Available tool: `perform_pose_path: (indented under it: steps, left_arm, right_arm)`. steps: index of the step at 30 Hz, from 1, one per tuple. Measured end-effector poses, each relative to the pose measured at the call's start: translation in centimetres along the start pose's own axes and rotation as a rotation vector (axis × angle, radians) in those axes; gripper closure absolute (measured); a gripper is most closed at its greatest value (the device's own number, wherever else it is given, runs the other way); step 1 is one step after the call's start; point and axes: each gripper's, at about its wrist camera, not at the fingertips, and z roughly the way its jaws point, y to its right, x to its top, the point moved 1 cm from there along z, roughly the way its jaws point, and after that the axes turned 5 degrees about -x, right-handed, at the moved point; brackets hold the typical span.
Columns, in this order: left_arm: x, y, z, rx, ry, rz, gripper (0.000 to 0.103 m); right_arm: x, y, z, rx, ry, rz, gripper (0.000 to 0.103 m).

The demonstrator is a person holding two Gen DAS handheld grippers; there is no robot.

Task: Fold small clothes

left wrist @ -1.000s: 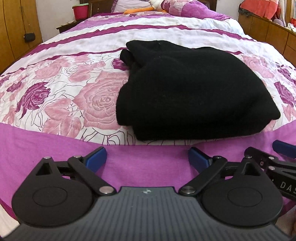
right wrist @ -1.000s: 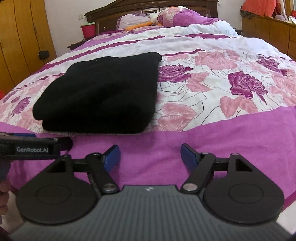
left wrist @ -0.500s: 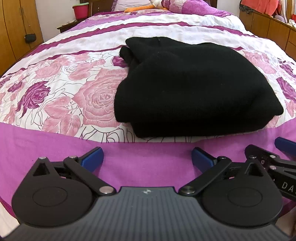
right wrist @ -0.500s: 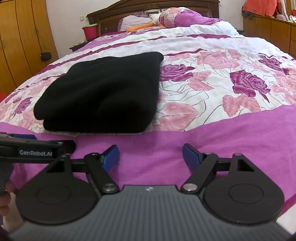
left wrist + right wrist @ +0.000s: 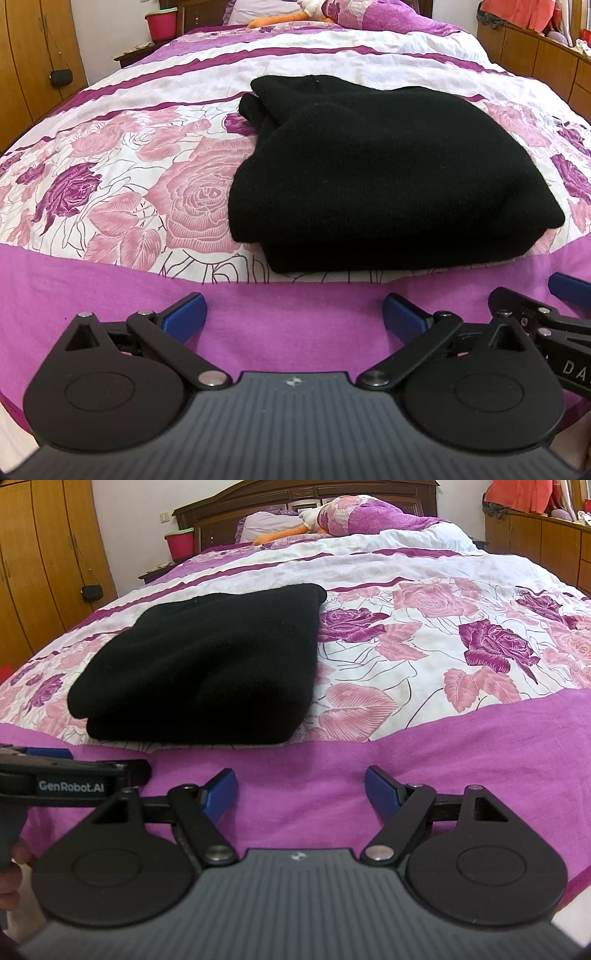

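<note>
- Bed with rose-print white and magenta cotton bedspread (image 5: pixel 110 192) is filling the room.
- Folded black knit garment (image 5: pixel 384 177) is lying on its floral panel.
- Left gripper (image 5: pixel 293 314) is hovering near, jaws wide, empty.
- Right gripper (image 5: pixel 300 788) is hovering alongside, jaws wide, empty.

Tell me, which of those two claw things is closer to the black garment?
The left gripper: the folded black garment lies straight ahead of it. The right gripper faces bare bedspread.

Bed (image 5: pixel 461 716) fills mid-frame, floral pink-and-purple cover. Dark carved wooden headboard (image 5: pixel 295 498) at top centre against a white wall (image 5: pixel 129 517). Orange-brown wardrobe (image 5: pixel 37 572) at left edge. Red bucket (image 5: pixel 180 543) on nightstand (image 5: pixel 136 55), upper left. Wooden cabinets (image 5: pixel 535 542) upper right. Even, bright light.
</note>
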Motion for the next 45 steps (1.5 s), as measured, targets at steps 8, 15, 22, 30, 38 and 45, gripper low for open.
perform_pose_path:
  steps: [8,15,22,30,38,45]
  left_arm:
    - [0.12,-0.06,0.02,-0.003,-0.007,-0.005,0.000]
    - [0.14,-0.03,0.03,-0.002,-0.009,-0.006,0.000]
    - [0.11,-0.02,0.10,-0.001,-0.013,-0.006,0.000]
    - [0.07,-0.02,0.13,0.004,-0.020,-0.009,0.000]
    - [0.01,0.01,0.07,0.003,-0.020,-0.006,0.000]
    - [-0.04,0.05,0.03,0.004,-0.019,-0.006,0.000]
  right_arm:
    - [0.00,0.02,-0.02,0.001,0.001,0.002,0.023]
    - [0.00,0.01,0.00,0.002,0.001,0.003,0.023]
    - [0.03,-0.01,0.04,0.001,0.001,0.002,0.023]
    - [-0.01,0.02,0.00,0.001,0.001,0.002,0.023]
    - [-0.01,0.03,-0.02,0.001,0.001,0.002,0.023]
    - [0.01,0.03,0.00,0.002,0.001,0.003,0.023]
